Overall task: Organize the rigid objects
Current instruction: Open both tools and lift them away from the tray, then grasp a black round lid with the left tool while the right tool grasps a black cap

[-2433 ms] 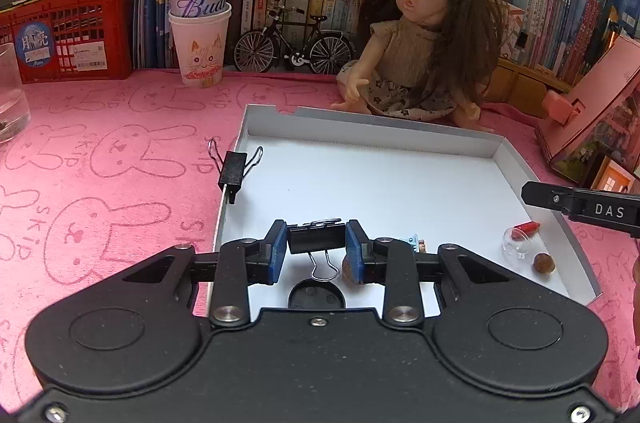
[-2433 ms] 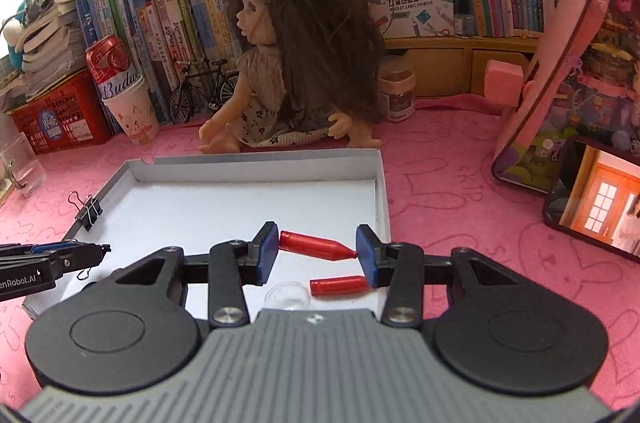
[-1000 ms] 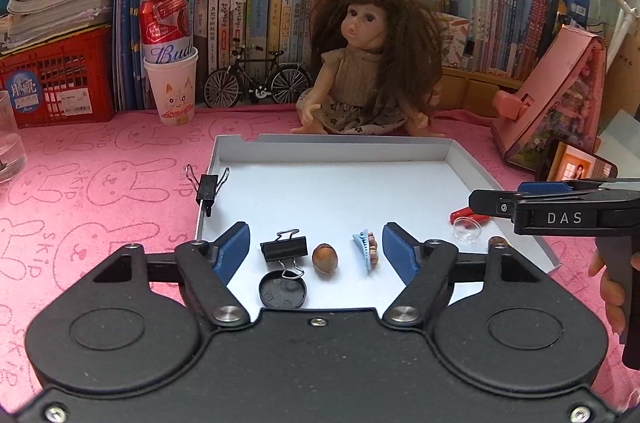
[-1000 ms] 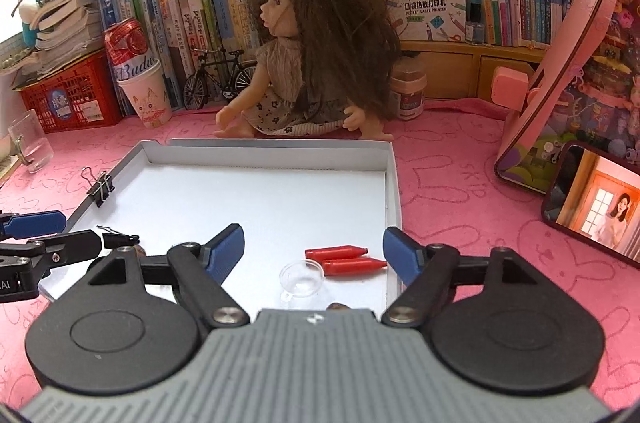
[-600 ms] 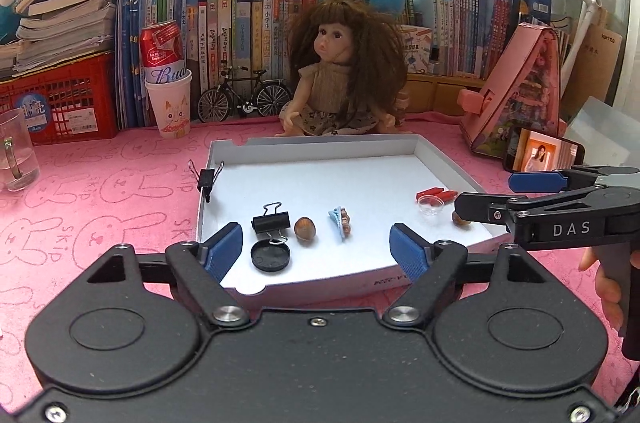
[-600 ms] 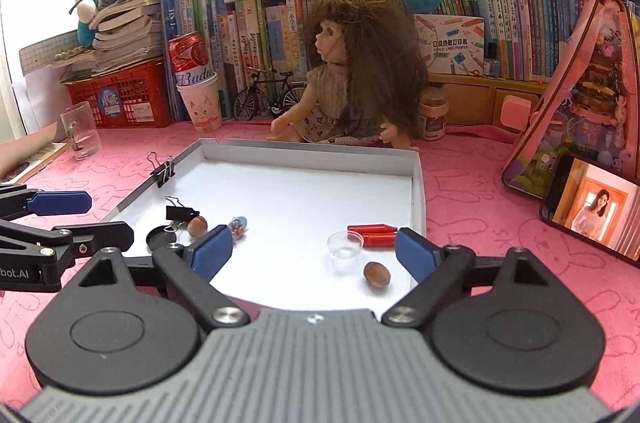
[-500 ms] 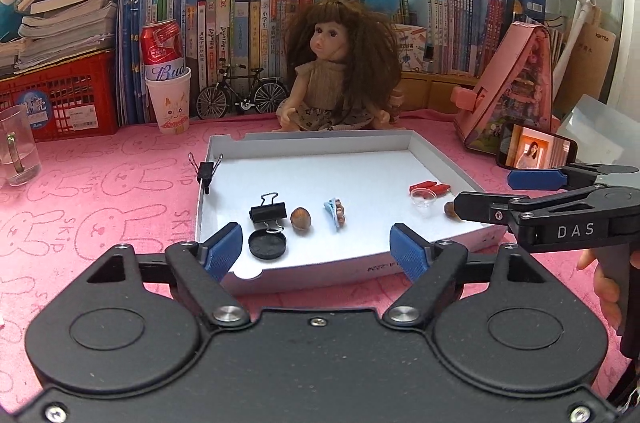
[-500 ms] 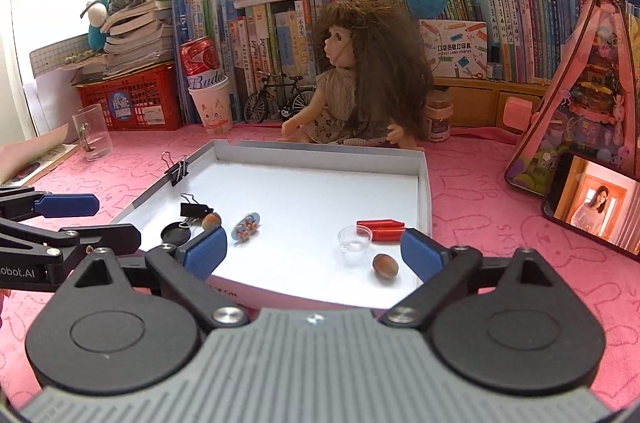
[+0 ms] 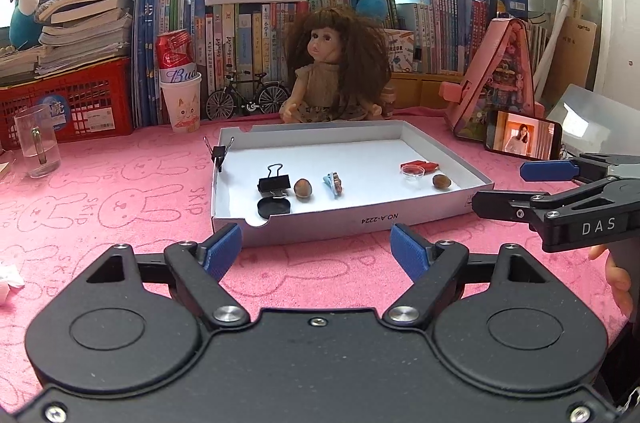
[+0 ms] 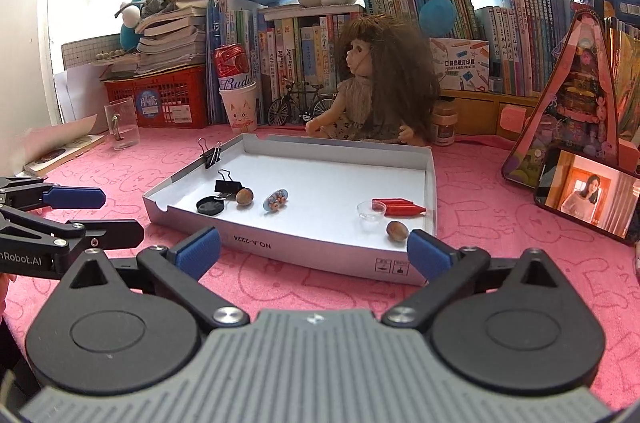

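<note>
A white shallow box (image 9: 348,221) (image 10: 304,247) lies on the pink cloth. In its left part lie a black binder clip (image 9: 274,183) (image 10: 228,187), a black round cap (image 9: 274,209) (image 10: 210,205), a brown nut (image 9: 303,188) (image 10: 244,196) and a small blue piece (image 9: 333,183) (image 10: 276,200). In its right part lie two red caps (image 9: 424,166) (image 10: 396,207), a clear dish (image 9: 414,172) (image 10: 371,210) and a second nut (image 9: 441,181) (image 10: 397,231). Another binder clip (image 9: 219,153) (image 10: 212,155) grips the left wall. My left gripper (image 9: 318,249) and right gripper (image 10: 314,255) are open and empty, in front of the box.
A doll (image 9: 336,75) sits behind the box. A paper cup with a can (image 9: 180,91), a toy bicycle (image 9: 246,97), a glass mug (image 9: 38,143) and a red crate (image 9: 72,99) stand at the back left. A pink toy house (image 9: 504,83) and a phone (image 9: 522,141) are at the right.
Both grippers let go of their objects, the binder clip and a red cap, opened, and drew back out of the box and upward. The objects stay in the box.
</note>
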A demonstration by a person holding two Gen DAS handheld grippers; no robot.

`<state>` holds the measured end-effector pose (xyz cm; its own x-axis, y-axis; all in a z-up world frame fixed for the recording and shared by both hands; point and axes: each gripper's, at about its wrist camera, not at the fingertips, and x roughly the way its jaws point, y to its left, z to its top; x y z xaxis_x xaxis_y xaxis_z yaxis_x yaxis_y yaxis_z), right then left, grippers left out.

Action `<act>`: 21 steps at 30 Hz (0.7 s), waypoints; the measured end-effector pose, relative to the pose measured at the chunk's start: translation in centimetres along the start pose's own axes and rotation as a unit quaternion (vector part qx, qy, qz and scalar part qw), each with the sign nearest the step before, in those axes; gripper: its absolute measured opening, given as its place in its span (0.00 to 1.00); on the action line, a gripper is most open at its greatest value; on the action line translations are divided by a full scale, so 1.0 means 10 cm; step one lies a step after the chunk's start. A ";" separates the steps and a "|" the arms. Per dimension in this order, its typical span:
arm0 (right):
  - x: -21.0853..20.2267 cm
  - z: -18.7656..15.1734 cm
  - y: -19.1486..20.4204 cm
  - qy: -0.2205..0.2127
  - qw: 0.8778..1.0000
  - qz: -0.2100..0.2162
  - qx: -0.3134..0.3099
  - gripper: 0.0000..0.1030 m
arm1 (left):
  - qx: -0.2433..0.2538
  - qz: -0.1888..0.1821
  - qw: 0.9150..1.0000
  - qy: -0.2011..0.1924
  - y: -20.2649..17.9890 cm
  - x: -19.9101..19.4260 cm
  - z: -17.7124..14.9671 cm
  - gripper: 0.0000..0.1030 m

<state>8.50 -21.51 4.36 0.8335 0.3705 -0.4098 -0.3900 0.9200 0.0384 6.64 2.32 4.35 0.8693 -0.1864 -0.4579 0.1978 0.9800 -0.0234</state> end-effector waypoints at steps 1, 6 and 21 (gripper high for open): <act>-0.02 -0.02 0.01 -0.001 1.000 -0.001 -0.003 1.00 | 0.001 0.001 1.000 -0.001 0.00 -0.02 -0.03 0.78; -0.12 -0.15 0.11 -0.007 1.000 0.001 -0.028 1.00 | 0.006 0.003 1.000 0.001 -0.02 -0.09 -0.15 0.78; -0.31 -0.57 0.29 -0.004 0.998 -0.002 -0.058 1.00 | -0.006 0.007 1.000 0.019 0.00 -0.25 -0.51 0.68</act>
<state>2.57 -20.73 0.50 0.8381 0.3691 -0.4018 -0.4297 0.9003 -0.0691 2.17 3.10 0.94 0.8546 -0.1692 -0.4909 0.1793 0.9834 -0.0268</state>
